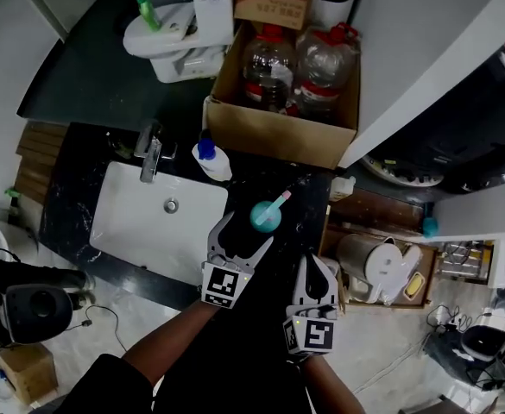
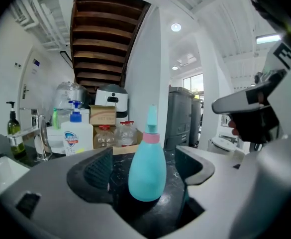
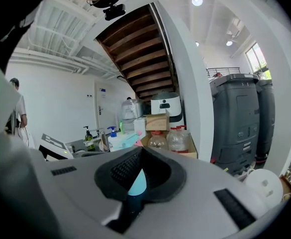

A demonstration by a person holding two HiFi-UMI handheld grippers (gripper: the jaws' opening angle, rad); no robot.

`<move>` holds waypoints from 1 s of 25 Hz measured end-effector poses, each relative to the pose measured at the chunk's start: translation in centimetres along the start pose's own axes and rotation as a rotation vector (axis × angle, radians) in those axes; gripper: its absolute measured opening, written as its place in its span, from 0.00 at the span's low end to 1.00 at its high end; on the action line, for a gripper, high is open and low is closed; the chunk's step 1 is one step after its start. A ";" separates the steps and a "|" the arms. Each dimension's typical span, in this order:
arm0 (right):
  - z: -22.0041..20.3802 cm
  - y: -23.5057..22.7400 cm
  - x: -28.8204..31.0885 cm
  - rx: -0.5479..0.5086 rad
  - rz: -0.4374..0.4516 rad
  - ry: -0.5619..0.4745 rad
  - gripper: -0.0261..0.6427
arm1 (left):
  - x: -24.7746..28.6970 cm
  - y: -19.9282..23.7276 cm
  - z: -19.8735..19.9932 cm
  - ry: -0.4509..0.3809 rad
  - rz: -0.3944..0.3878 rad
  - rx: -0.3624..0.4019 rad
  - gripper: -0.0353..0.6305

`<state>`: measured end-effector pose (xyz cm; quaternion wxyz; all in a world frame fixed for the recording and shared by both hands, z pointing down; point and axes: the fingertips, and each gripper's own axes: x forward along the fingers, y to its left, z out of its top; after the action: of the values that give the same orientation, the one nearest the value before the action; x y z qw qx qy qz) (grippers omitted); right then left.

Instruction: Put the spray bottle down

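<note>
Left gripper view showed the teal, pear-shaped plastic spray bottle [image 2: 147, 173] with a pink collar standing upright on the black marbled counter [image 1: 299, 201], between the jaws of the left gripper [image 1: 246, 235]. Those jaws stood wide, with a gap on either side of the bottle and neither pad touching it.

Right of the bottle and nearer the person, the right gripper [image 3: 141, 159] had its jaws pressed together with nothing between them. In the right gripper view the bottle showed only as a sliver of teal beyond them.

In the head view the white rectangular sink basin [image 1: 140, 222] lay left of the bottle, its near rim close by. A white pump soap bottle with a blue head [image 1: 211, 160] stood beyond the spray bottle to the left, with a chrome tap [image 1: 151, 158] further left again. A brown cardboard box [image 1: 269, 134] holding clear water bottles closed off the far side. Right of the bottle a strip of bare counter ran to the counter's right edge, and more bare counter lay between the bottle and the box.
</note>
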<state>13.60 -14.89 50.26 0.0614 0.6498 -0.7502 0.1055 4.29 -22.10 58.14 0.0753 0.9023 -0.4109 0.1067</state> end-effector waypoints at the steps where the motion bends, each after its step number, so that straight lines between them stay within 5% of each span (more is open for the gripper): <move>1: 0.1 0.4 0.1 0.000 0.009 -0.001 0.06 | -0.7 -0.1 0.4 -0.007 0.005 -0.008 0.66; 8: 1.4 1.9 0.2 0.017 0.042 -0.011 0.06 | -4.7 -1.6 3.8 -0.031 0.015 -0.052 0.62; 10: 2.1 2.2 0.2 0.016 0.048 -0.024 0.06 | -5.7 -2.0 5.1 -0.064 0.008 -0.068 0.52; 12: 2.7 2.4 0.2 0.020 0.056 -0.036 0.06 | -6.7 -2.2 7.1 -0.133 -0.001 -0.084 0.31; 15: 3.4 2.8 0.2 0.026 0.066 -0.047 0.06 | -7.7 -2.3 10.0 -0.213 0.005 -0.103 0.26; 20: 4.5 4.1 0.7 0.033 0.099 -0.058 0.06 | -8.8 -1.4 10.8 -0.149 0.066 -0.012 0.11; 25: 5.6 5.1 1.2 0.025 0.134 -0.090 0.06 | -9.4 -1.0 10.7 -0.128 0.097 -0.025 0.08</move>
<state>8.68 -16.72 44.69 0.0123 0.6028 -0.7928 0.0896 0.42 -16.97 45.37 0.0549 0.8853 -0.4594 0.0470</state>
